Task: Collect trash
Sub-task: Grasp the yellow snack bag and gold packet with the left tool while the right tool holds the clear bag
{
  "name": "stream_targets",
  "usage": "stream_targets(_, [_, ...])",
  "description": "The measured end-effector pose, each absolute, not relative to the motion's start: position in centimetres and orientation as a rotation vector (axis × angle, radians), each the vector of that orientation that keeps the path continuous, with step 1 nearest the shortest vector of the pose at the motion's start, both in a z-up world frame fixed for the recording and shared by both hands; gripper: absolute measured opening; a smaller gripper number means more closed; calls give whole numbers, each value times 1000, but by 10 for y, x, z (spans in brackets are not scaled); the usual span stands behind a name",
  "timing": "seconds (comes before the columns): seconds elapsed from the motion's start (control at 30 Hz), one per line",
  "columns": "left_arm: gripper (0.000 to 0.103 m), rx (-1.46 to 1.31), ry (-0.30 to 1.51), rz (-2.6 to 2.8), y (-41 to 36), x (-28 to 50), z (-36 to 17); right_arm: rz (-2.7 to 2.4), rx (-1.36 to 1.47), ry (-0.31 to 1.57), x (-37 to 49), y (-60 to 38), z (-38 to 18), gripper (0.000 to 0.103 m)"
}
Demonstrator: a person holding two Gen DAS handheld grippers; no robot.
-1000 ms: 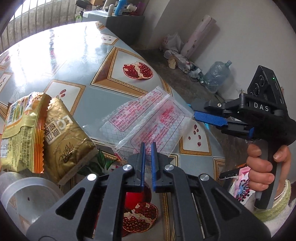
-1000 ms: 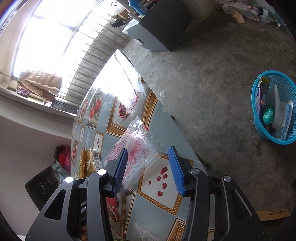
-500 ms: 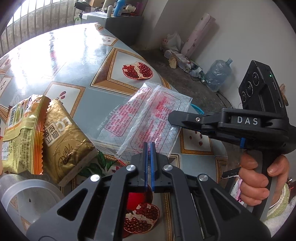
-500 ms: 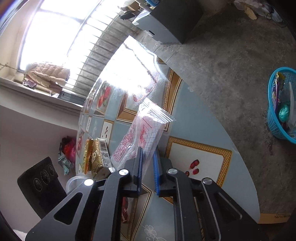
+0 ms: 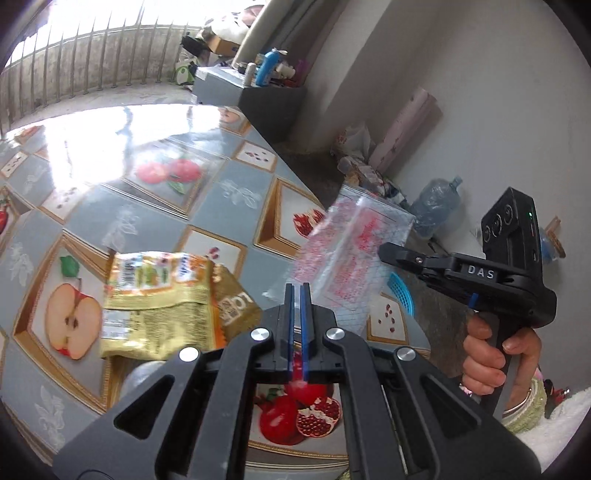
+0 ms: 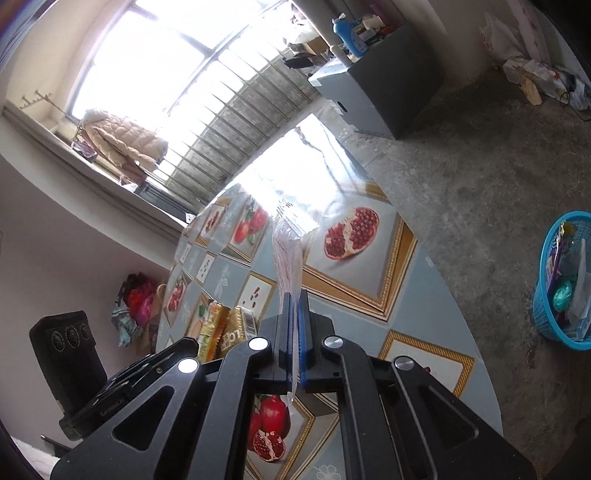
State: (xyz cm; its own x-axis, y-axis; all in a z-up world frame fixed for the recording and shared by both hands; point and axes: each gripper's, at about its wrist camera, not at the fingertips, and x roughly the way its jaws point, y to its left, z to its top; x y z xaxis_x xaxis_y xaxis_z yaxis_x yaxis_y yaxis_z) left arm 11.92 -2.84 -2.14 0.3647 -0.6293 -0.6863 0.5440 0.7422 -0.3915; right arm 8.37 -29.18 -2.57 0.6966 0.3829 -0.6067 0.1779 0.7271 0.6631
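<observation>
2 tools over fruit-print tablecloth: right tool gripping clear bag, left tool closed, empty.

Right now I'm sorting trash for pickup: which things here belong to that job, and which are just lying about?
Job:
- clear plastic bag, clamped in the right gripper
- gold snack wrappers on the table
- blue basket

Lying about:
- water jug
- blue bottle
- beige jacket

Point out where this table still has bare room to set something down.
Free: the far table toward the window, beyond the gold snack bags. Also the right edge by the pomegranate print. Crowded: the near edge around the bags.
</observation>
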Motion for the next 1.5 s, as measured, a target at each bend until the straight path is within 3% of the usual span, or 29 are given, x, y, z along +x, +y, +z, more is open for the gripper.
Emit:
stream_targets(0.2, [3,-121,923,-608,24,139,-18,240,819,741,93,-286,-3,3])
stream_targets(0.37, [24,-127,967,-531,42,150,-27,303,822,779,104,-265,-7,3])
stream_targets(0.87, [25,-422,1196,-445,101,164,-81,307,743,854,127,-232,-24,3])
stream_targets(1.17, [33,-540,1238,-418,121,164,-95,269,709,890,127,-226,-35,3])
stream_targets(1.5, [34,-601,1253,-502,101,180,-100,247,688,929,131,-213,-44,3])
